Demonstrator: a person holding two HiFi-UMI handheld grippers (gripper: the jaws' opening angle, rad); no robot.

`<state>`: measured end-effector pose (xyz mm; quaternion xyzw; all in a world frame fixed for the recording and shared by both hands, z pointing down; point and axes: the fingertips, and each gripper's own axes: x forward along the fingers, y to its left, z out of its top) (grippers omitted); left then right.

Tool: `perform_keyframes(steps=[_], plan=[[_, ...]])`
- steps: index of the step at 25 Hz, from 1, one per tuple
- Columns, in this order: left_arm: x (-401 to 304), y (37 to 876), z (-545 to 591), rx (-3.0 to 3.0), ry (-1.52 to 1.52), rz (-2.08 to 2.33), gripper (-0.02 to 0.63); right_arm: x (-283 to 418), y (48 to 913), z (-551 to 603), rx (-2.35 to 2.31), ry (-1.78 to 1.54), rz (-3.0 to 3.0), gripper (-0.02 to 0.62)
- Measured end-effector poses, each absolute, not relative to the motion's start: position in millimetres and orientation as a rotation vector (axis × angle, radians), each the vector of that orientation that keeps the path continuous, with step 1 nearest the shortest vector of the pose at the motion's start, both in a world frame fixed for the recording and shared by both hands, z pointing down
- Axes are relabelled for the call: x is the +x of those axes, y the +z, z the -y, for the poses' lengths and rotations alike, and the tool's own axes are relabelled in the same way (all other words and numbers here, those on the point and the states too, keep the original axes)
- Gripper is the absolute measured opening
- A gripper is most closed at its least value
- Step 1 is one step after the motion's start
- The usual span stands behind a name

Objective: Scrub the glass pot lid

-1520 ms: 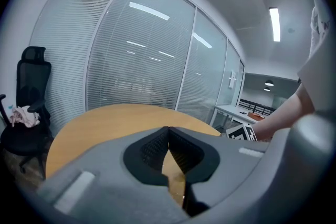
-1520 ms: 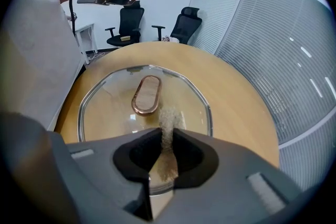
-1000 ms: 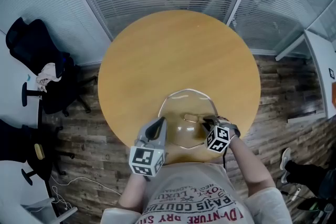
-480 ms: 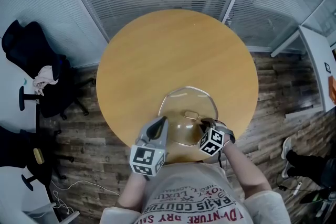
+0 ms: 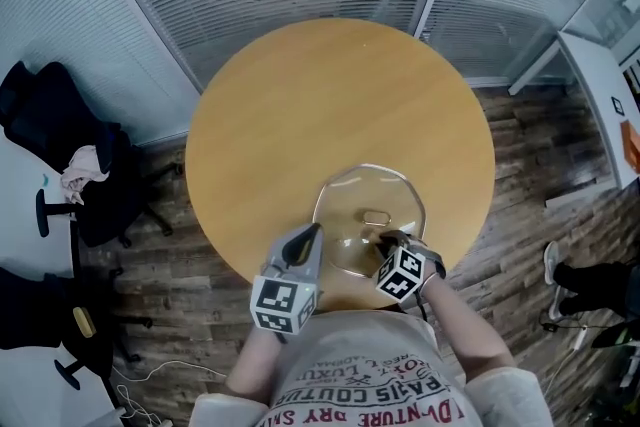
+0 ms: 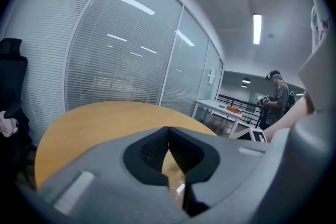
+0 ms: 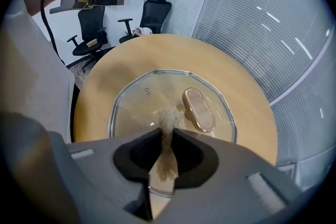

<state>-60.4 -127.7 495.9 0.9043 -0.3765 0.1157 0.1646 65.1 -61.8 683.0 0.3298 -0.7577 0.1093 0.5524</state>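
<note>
Left gripper: jaws pressed together, nothing between them, tip just beside the left rim of the clear round glass pot lid with a metal rim. I can't tell whether it touches the rim. The lid lies flat on the round tan wooden table, near the person's edge, with its oval copper-coloured handle on top. Right gripper: jaws clamped on a beige fibrous scrubber, its tip on the glass just beside the handle. Progress, my read: mid-scrub, working near the centre. No foam or streaks are visible, so the cleaned share is unknown, and I assume the outer glass and rim remain. Count: one lid, one handle, one scrubber, two grippers, one table.
</note>
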Motion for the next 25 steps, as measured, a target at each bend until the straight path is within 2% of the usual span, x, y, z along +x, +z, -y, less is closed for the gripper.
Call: perform_keyframes(steps=[14,20,25], plan=[[-76.9,499.2,138.2,2.582,0.329,1.027,0.006,24.3,658.9,63.4,0.858,0.465,1.800,0.063],[-71.4,493.8,135.5,2.544,0.309,1.107,0.006,44.3,603.0,100.9,0.944,0.398,1.936,0.063],[-72.2,491.3,133.3,2.522,0.327,1.169,0.006,88.9,596.0,143.2,1.062,0.404,1.936,0.063]])
